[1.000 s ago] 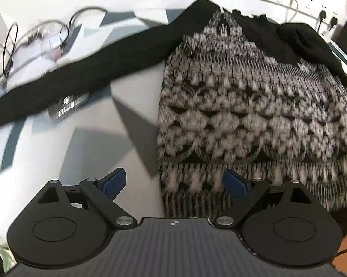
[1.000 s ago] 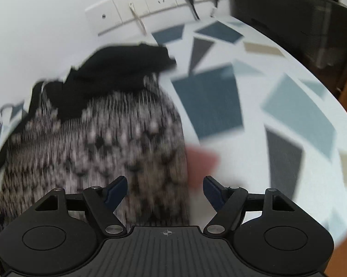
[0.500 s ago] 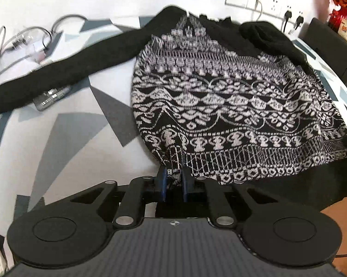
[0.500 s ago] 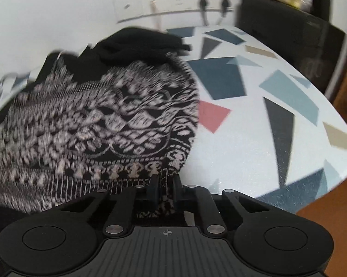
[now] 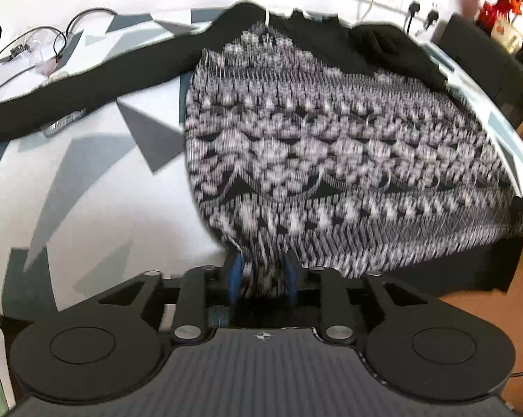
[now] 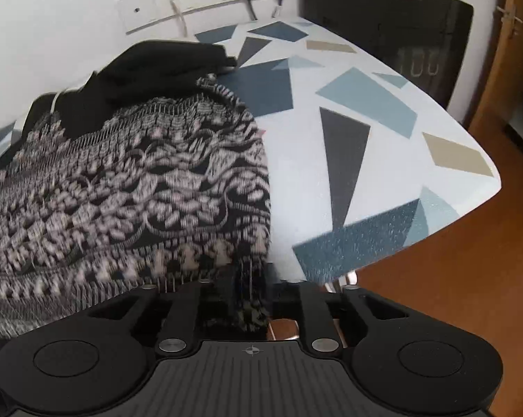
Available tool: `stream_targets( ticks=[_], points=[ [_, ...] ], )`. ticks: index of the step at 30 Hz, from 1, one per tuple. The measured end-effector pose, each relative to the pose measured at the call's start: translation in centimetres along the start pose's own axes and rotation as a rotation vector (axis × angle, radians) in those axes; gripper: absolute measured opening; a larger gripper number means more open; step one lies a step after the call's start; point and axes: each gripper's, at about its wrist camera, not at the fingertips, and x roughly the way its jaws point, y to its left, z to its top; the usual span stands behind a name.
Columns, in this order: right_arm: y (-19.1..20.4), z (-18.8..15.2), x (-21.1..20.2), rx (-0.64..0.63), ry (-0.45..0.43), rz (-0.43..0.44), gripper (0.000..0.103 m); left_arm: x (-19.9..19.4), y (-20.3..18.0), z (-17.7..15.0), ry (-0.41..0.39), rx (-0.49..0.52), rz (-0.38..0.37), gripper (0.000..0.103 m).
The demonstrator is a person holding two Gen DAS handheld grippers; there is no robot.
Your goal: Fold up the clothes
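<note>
The sweater (image 5: 331,146) lies spread on the table (image 5: 98,201) ahead of both grippers (picture blurred). Left gripper (image 5: 263,276) and right gripper (image 6: 249,299) each pinch its near hem.

Both grippers are matte black: the left gripper (image 5: 263,274) has blue-padded fingers (image 5: 236,272); the right gripper (image 6: 251,295) shows silver screws, round discs, a ribbed grey housing and a small crosshair mark.

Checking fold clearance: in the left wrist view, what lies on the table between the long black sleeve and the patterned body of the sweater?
Only bare table with its grey geometric print lies between the sleeve and the patterned body.
</note>
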Motion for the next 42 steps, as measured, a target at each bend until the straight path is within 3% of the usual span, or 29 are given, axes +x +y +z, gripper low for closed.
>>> stream_targets(
  ticks=[2, 10, 12, 14, 17, 21, 25, 27, 30, 33, 37, 40, 42],
  points=[
    [0.7, 1.9, -1.6, 0.007, -0.058, 0.042, 0.035, -1.0, 0.3, 1.3, -0.041, -0.015, -0.017, 0.036],
    [4.7, 13.6, -5.7, 0.017, -0.278, 0.229, 0.038, -3.7, 1.3, 8.8, -0.197, -0.055, -0.026, 0.036],
    [6.3, 16.5, -5.2, 0.027, -0.311, 0.278, 0.040, -3.3, 1.5, 10.8, -0.213, -0.069, -0.019, 0.045],
    [8.0, 18.9, -3.5, 0.019, -0.312, 0.304, 0.054, -2.6, 1.6, 12.5, -0.221, -0.080, -0.010, 0.055],
    [9.5, 20.7, 1.1, 0.046, -0.247, 0.325, 0.056, -0.3, 1.3, 13.9, -0.195, -0.072, 0.020, 0.060],
    [8.5, 21.7, 8.5, 0.147, -0.145, 0.311, 0.056, 3.9, 0.8, 14.8, -0.137, -0.073, 0.082, 0.083],
    [5.9, 21.7, 13.8, 0.172, -0.088, 0.294, 0.056, 8.1, 1.1, 16.8, -0.077, -0.108, 0.138, 0.085],
    [5.2, 22.5, 14.8, 0.149, -0.113, 0.266, 0.055, 9.6, 1.3, 18.5, -0.061, -0.124, 0.162, 0.085],
    [5.0, 24.7, 15.4, 0.139, -0.195, 0.295, 0.055, 11.0, 1.4, 21.5, -0.082, -0.128, 0.186, 0.085],
    [6.3, 29.2, 18.2, 0.047, -0.139, 0.343, 0.060, 13.5, 1.0, 25.2, -0.085, -0.103, 0.201, 0.091],
    [9.2, 31.8, 22.1, -0.048, -0.042, 0.177, 0.063, 17.7, -0.1, 29.3, -0.009, -0.033, 0.228, 0.091],
    [10.0, 31.2, 23.7, -0.095, -0.037, 0.056, 0.064, 19.4, -0.8, 30.3, -0.026, 0.090, 0.318, 0.091],
    [10.1, 30.5, 24.3, -0.139, -0.044, -0.002, 0.065, 20.1, 0.4, 30.4, -0.040, 0.094, 0.327, 0.091]
  ],
)
